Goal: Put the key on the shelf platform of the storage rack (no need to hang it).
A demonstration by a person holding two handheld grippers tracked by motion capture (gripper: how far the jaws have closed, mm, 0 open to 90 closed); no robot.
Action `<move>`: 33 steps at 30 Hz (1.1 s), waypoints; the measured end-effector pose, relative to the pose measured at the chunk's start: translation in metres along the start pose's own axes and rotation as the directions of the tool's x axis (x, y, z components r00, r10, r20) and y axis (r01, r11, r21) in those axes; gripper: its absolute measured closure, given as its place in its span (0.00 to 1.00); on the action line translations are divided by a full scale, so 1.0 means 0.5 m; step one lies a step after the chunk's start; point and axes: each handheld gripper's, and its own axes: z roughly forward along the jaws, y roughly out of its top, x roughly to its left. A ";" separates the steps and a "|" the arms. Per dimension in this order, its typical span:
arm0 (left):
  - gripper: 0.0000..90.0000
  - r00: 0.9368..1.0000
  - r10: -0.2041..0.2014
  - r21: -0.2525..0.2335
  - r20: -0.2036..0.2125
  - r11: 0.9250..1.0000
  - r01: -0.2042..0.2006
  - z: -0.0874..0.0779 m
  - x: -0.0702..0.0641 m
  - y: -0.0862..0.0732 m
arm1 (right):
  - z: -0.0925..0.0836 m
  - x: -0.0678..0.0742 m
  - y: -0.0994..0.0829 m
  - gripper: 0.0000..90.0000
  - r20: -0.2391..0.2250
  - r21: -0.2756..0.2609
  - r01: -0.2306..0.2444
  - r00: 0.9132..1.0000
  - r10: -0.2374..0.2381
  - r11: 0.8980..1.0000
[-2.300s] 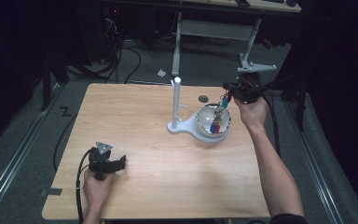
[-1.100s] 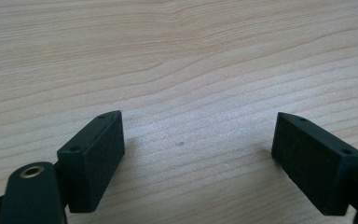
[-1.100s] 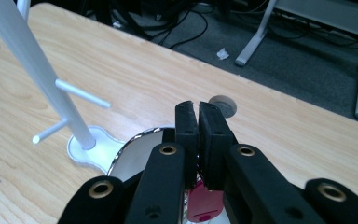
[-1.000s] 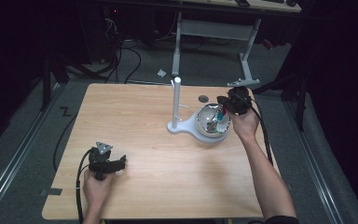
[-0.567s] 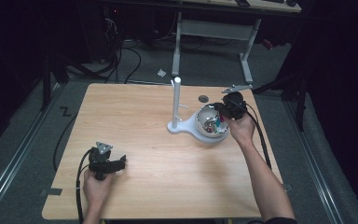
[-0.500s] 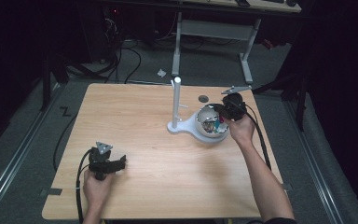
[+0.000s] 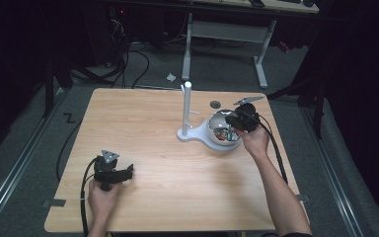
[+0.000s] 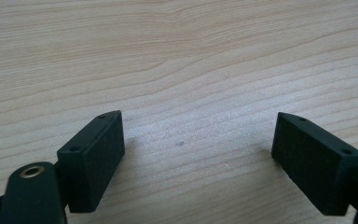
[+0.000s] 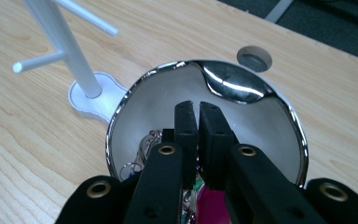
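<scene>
Inside the bowl (image 9: 261, 116), keyrings (image 9: 142, 151) beside the right tool (image 9: 198, 109).

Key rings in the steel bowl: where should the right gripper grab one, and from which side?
Judging from the views, grip a ring's thin wire rim, coming straight down through the bowl's open top. The curved walls block any sideways approach, and the rings lie loose in the bottom. The right gripper, shut, already hangs over the opening; it must open first.

Chrome bowl (image 9: 242, 88) — white stand (image 9: 74, 60)
</scene>
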 end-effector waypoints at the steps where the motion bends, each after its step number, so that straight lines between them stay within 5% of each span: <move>1: 0.19 1.000 0.000 0.000 0.000 1.000 0.000 0.000 0.000 0.000 | 0.002 -0.001 -0.002 0.96 -0.003 0.003 -0.004 1.000 0.004 1.000; 10: 0.19 1.000 0.000 0.000 0.000 1.000 0.000 0.000 0.000 0.000 | 0.016 -0.009 -0.016 0.95 -0.012 0.031 -0.022 1.000 0.022 0.999; 18: 0.19 1.000 0.000 0.000 0.000 1.000 0.000 0.000 0.000 0.000 | 0.011 -0.013 -0.019 0.82 -0.007 0.018 -0.041 0.999 0.041 0.999; 33: 0.19 1.000 0.000 0.000 0.000 1.000 0.000 0.000 0.000 0.000 | -0.046 -0.014 -0.018 0.63 0.025 -0.050 -0.050 0.998 0.051 0.998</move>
